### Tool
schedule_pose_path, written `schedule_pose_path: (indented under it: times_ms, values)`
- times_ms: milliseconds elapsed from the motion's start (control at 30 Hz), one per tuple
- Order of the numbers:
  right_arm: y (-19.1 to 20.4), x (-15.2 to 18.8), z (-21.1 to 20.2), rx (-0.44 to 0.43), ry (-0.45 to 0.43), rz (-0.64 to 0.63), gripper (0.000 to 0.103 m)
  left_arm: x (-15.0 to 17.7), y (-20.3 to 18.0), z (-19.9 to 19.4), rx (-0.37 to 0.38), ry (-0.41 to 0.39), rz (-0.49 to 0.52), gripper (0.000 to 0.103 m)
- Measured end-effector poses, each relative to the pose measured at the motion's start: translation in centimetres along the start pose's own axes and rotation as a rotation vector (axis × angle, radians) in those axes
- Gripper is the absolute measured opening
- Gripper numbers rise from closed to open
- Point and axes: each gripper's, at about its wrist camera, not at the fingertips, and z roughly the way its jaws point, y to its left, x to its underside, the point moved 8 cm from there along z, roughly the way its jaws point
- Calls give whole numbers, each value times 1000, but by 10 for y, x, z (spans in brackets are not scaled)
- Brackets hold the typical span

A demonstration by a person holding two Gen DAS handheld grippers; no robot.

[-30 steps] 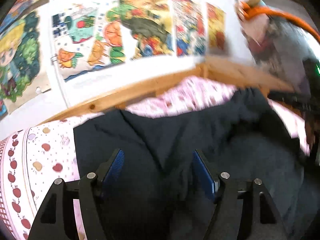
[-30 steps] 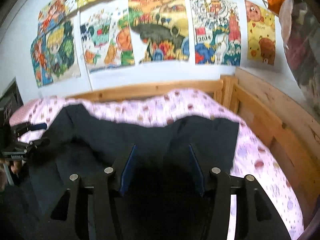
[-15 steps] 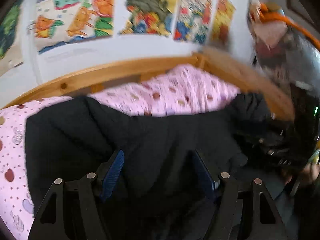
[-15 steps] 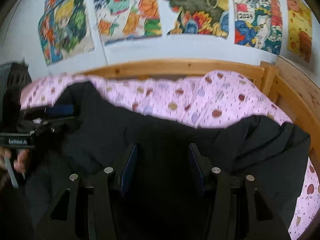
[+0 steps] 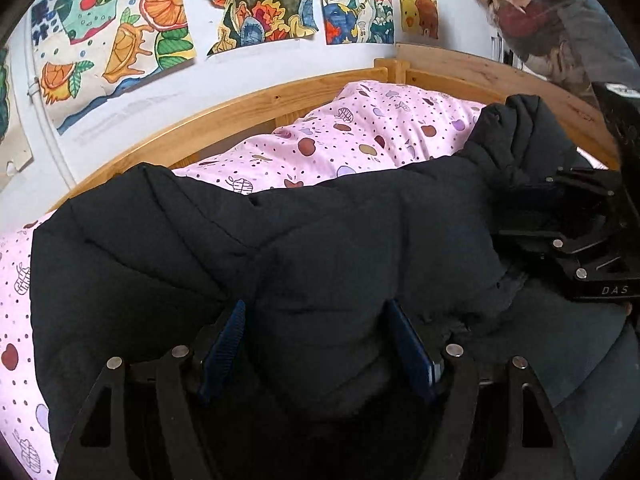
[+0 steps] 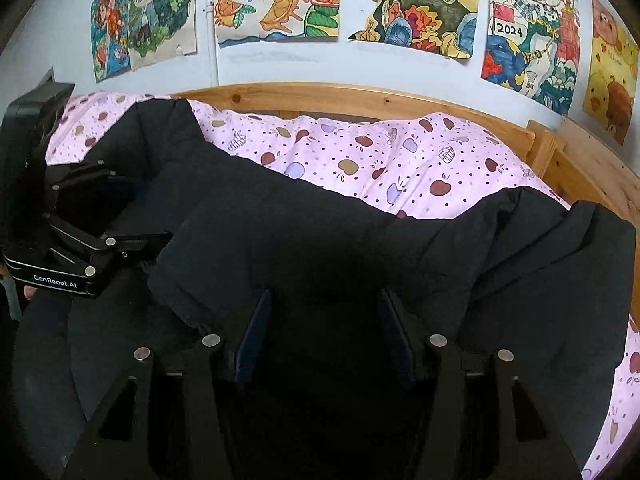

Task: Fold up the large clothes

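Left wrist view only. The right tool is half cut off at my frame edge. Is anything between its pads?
Observer: Yes. The black jacket fills the gap of the right tool, but it's too dark to confirm a pinch.
Operator: Is the jacket hanging off the bed on that side?
Observer: Doesn't look like it. The pink sheet shows bare past the jacket's right edge, so that edge seems to lie on the bed.

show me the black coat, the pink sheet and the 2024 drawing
black coat (image 5: 328, 240): left wrist view, its padded middle
pink sheet (image 6: 360, 156): right wrist view, bare patch behind the coat
2024 drawing (image 6: 528, 28): right wrist view, middle of the paper
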Motion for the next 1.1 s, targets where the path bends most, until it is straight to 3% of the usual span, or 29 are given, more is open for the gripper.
schedule_pose_path:
  times_ms: [433, 1100]
  values:
    - [4, 3, 8, 49, -28, -31, 52, 3, -3, 11, -37, -28, 8, 72]
    - [-7, 13, 12, -41, -72, 4, 52, 6, -10, 12, -107, -23, 28, 75]
